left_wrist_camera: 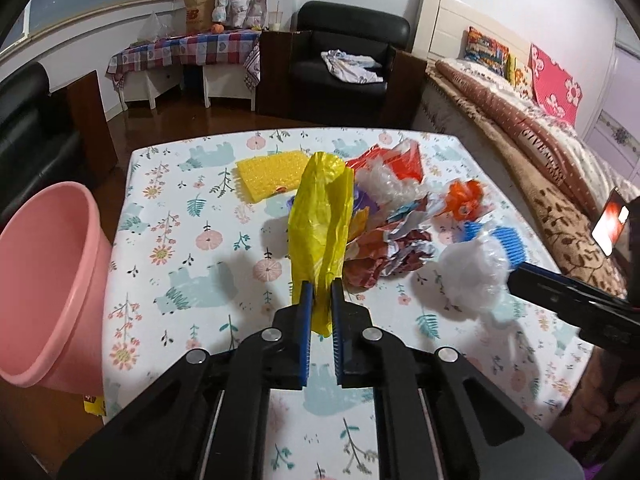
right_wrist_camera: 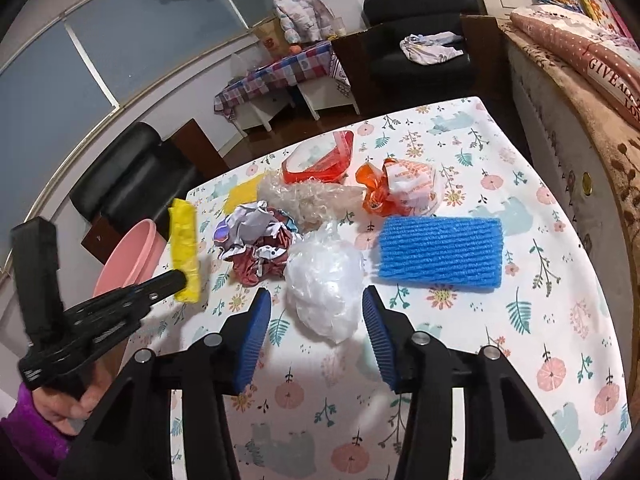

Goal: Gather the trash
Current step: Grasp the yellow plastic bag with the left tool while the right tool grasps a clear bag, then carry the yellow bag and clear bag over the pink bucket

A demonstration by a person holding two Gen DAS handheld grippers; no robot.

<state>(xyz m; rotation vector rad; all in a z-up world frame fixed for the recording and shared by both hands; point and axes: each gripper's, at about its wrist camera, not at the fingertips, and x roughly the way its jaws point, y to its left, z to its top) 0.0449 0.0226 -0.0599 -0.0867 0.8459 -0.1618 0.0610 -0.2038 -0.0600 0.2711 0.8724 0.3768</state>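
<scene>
The left gripper (left_wrist_camera: 322, 294) angles downward with its blue pads pinched nearly together, while the right gripper (right_wrist_camera: 316, 318) also tilts down, its jaws standing apart.

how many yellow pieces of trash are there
2: a crinkled yellow plastic bag pinched upright in the left hand-held gripper, and a flat yellow foam net sheet lying on the table's far left behind it. More could hide under the pile.

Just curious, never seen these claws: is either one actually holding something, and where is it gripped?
The left gripper pinches the yellow plastic bag near its lower end. The right gripper straddles the clear plastic wad, pads not touching.
</scene>
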